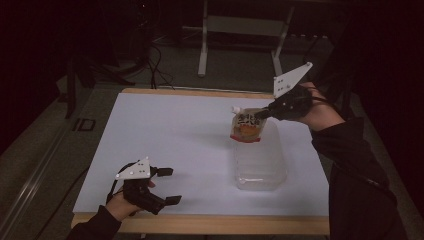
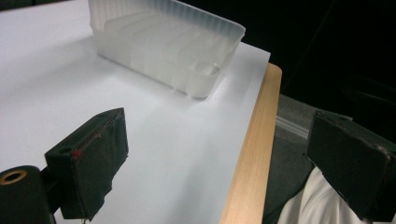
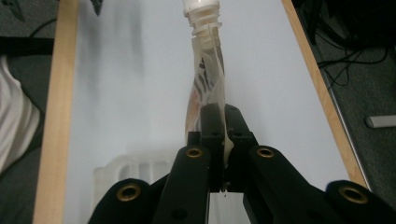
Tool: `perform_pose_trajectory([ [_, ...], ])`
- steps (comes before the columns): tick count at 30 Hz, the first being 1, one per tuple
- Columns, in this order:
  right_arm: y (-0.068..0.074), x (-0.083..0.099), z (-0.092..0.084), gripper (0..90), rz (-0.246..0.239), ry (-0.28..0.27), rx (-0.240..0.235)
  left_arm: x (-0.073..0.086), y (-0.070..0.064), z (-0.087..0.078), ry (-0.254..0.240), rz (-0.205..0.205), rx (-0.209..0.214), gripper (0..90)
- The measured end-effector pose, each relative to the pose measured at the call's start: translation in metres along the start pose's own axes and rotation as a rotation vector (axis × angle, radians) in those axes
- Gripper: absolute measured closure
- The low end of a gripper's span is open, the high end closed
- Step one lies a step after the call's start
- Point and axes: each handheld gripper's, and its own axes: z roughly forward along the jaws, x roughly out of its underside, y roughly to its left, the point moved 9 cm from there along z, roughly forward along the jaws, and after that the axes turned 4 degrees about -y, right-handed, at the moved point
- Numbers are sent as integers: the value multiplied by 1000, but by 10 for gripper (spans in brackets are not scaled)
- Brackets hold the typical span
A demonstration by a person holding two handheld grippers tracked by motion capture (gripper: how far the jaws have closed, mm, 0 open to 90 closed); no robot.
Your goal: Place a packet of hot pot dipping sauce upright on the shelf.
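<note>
A: The right gripper [image 1: 263,114] pinches the pouch [image 1: 246,127] by its top edge, above the far end of the bin [image 1: 260,167]. The left gripper [image 1: 169,186] is released, near the table's front edge.

B: The grip is thin; the pouch may swing and catch the rim.

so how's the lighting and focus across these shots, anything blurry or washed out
High view: dim, surroundings nearly black, table evenly lit, pouch print soft. Left gripper view: sharp bin, white top slightly washed out. Right gripper view: pouch cap blurred, bright table glare, dark fingers crisp.
</note>
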Motion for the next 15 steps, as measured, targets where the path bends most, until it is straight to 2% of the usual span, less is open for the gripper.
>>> perform_pose_trajectory([
  [4, -16, 8, 4, 898, 12, -6, 17, 10, 7, -2, -1, -35, -16, 43],
  [7, -24, 16, 8, 898, 31, 0, 30, 13, 11, -2, 2, -43, -26, 43],
  [9, -27, 18, 10, 898, 33, -1, 39, 13, 11, -3, 0, -46, -28, 43],
  [11, -37, 26, 16, 897, 23, 0, 56, 15, 13, -3, 1, -43, -37, 43],
  [15, -46, 36, 24, 897, 35, 6, 67, 16, 13, -3, 3, -48, -32, 43],
])
